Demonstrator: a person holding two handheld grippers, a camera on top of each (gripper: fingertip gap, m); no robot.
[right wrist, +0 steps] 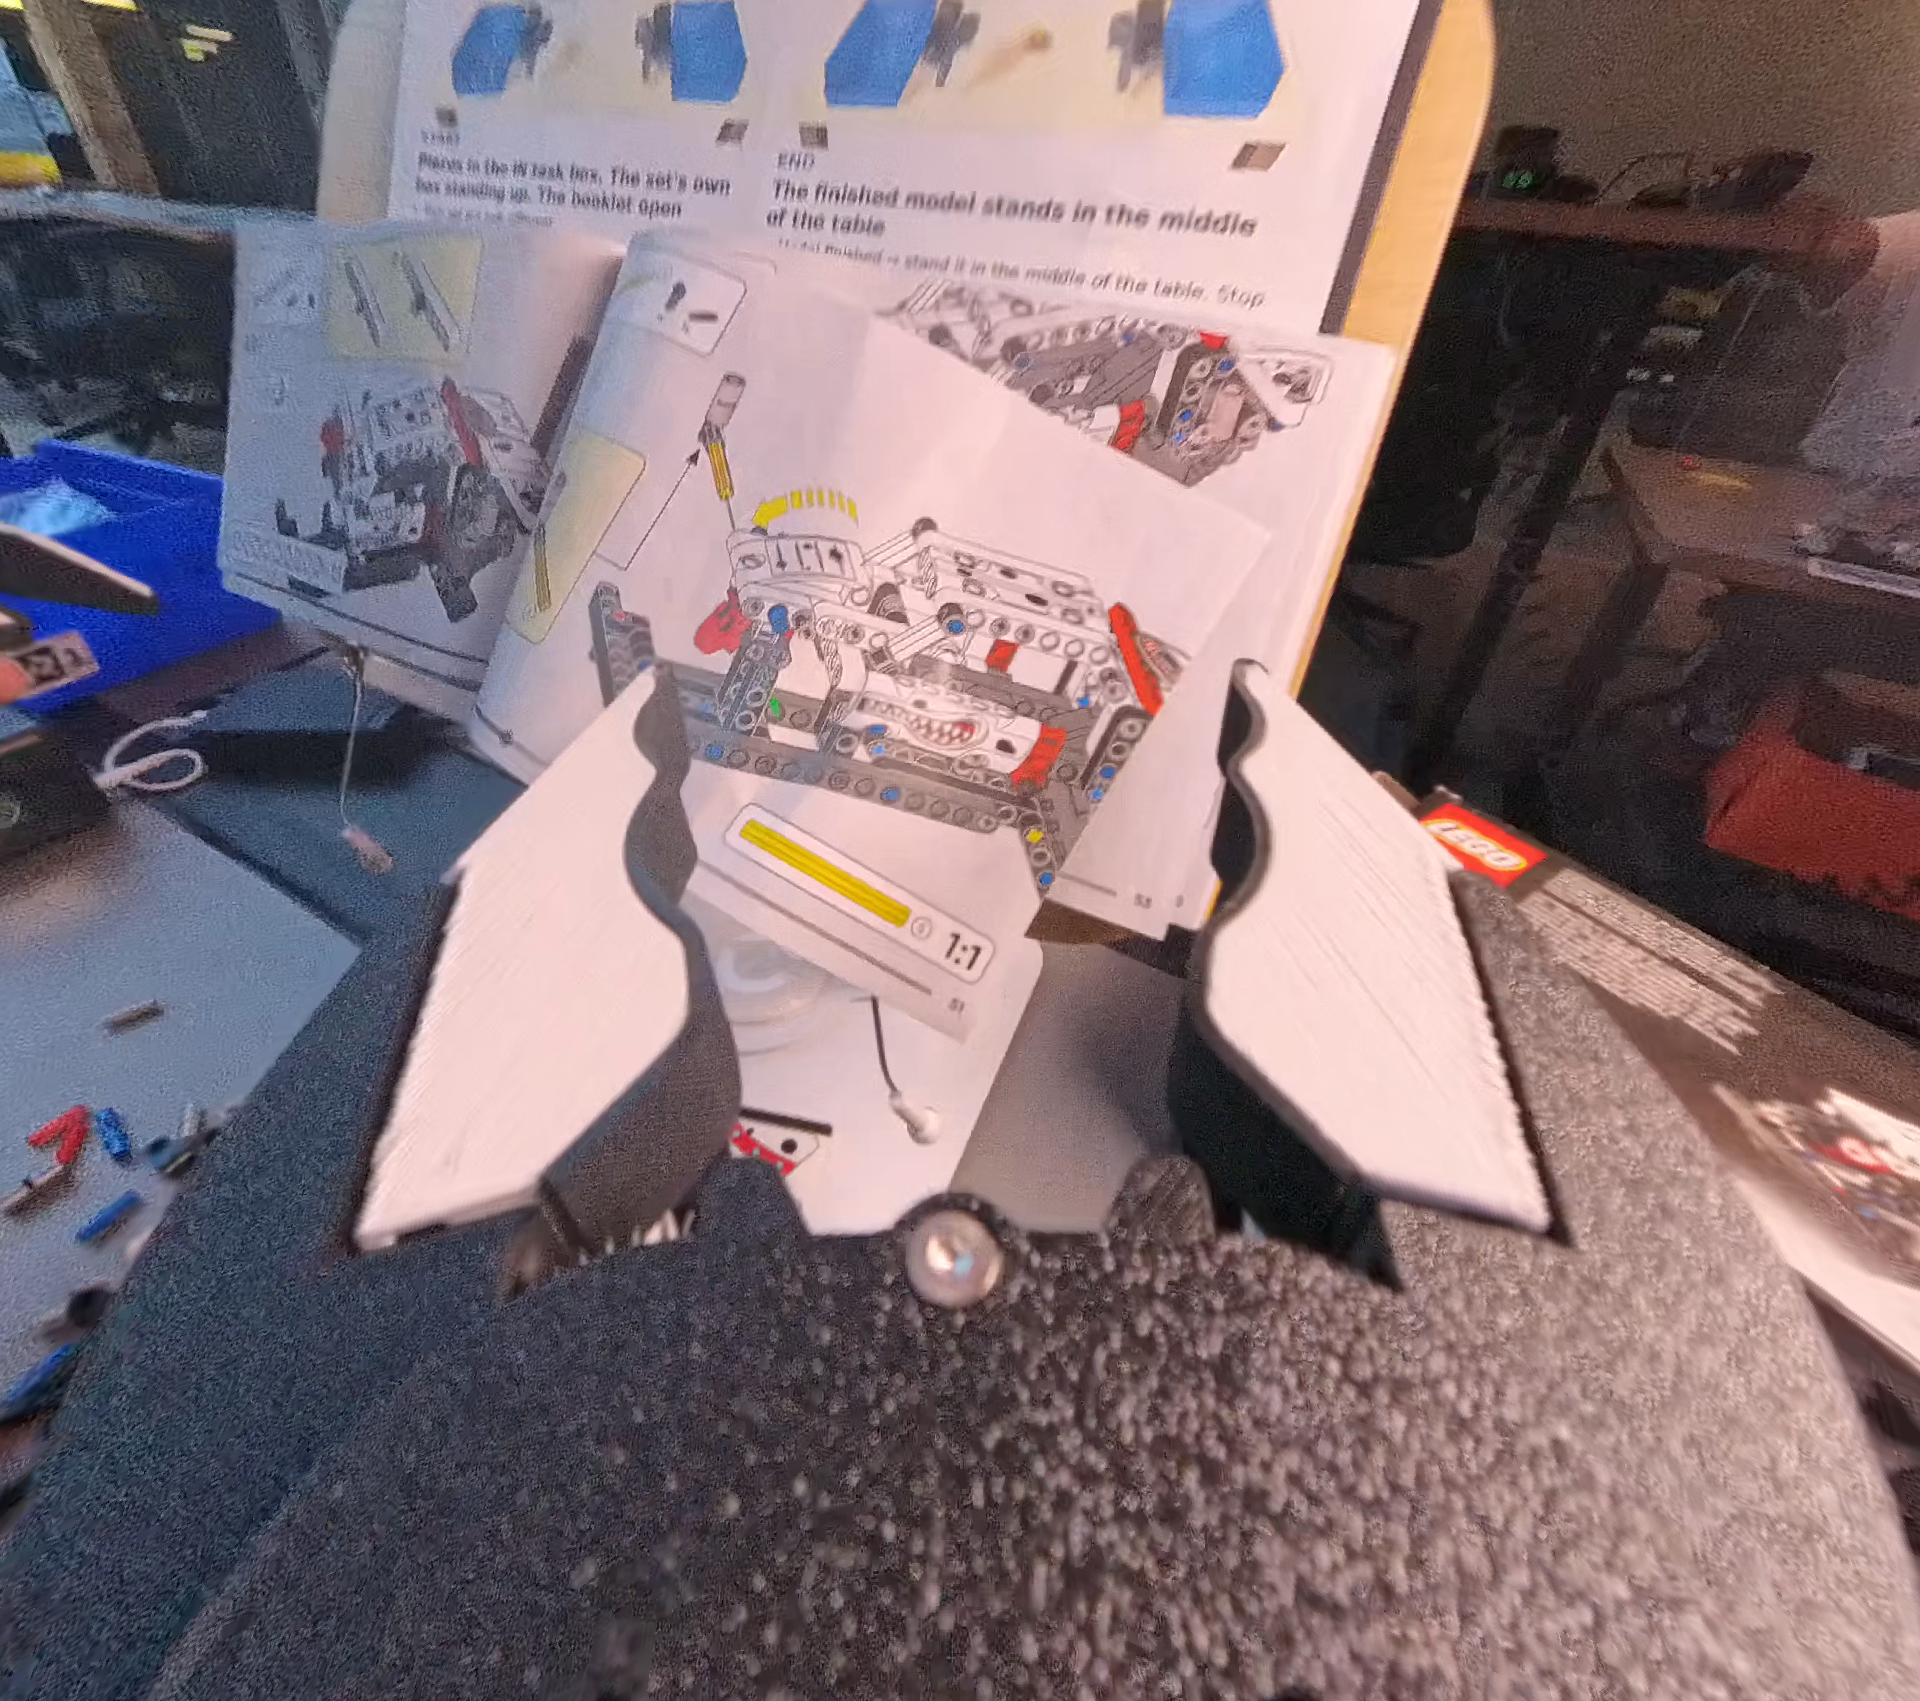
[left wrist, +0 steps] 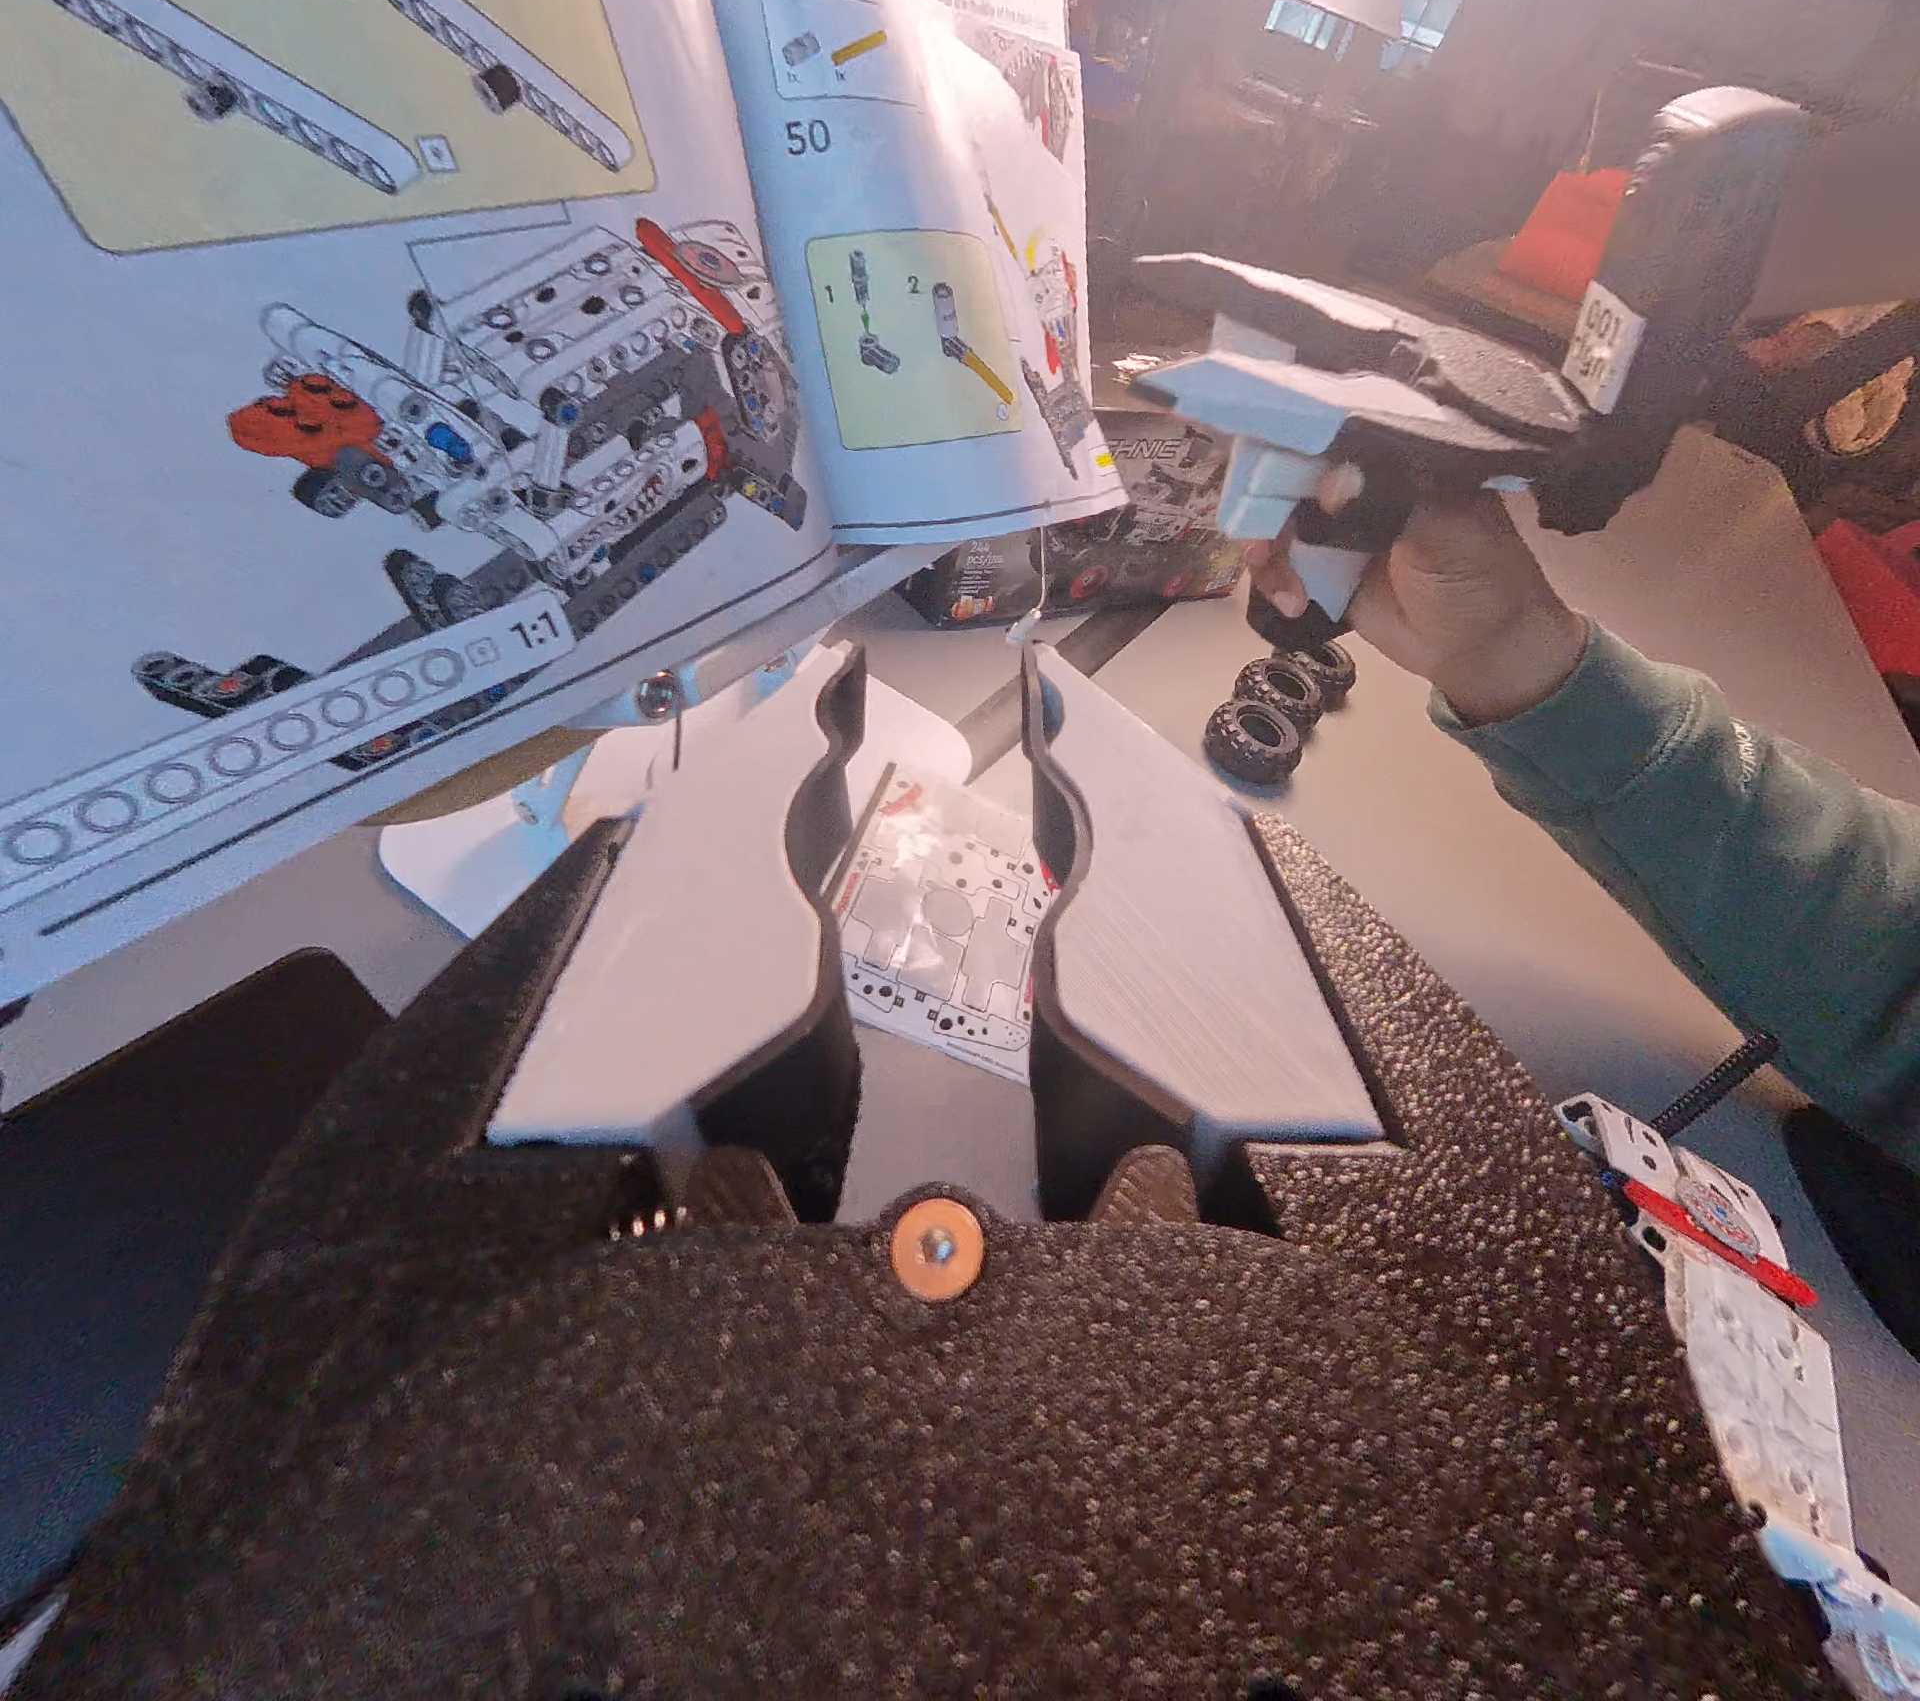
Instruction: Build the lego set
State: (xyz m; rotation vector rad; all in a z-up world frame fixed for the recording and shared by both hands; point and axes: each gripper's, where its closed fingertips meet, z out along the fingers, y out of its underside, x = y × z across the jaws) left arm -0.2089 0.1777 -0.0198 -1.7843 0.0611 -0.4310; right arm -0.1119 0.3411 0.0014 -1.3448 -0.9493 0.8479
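The open instruction booklet [left wrist: 395,363] stands on a white stand at the upper left, with its right page [left wrist: 914,249] curling forward. My left gripper [left wrist: 940,685] is open and empty, low over the table, above a sticker sheet [left wrist: 940,924]. My right gripper [left wrist: 1164,326], held by a hand, is open and empty just right of the curled page's edge. In the right wrist view the right gripper [right wrist: 945,685] is wide open facing the booklet's page [right wrist: 914,664]. A partly built white and red model [left wrist: 1745,1339] lies at the lower right.
Three black tyres [left wrist: 1278,701] and the set's box [left wrist: 1091,555] sit behind the booklet stand. A printed task sheet [right wrist: 935,41] stands behind the booklet. Loose small pieces [right wrist: 83,1163] lie on the table at left, a blue bin [right wrist: 135,539] beyond them.
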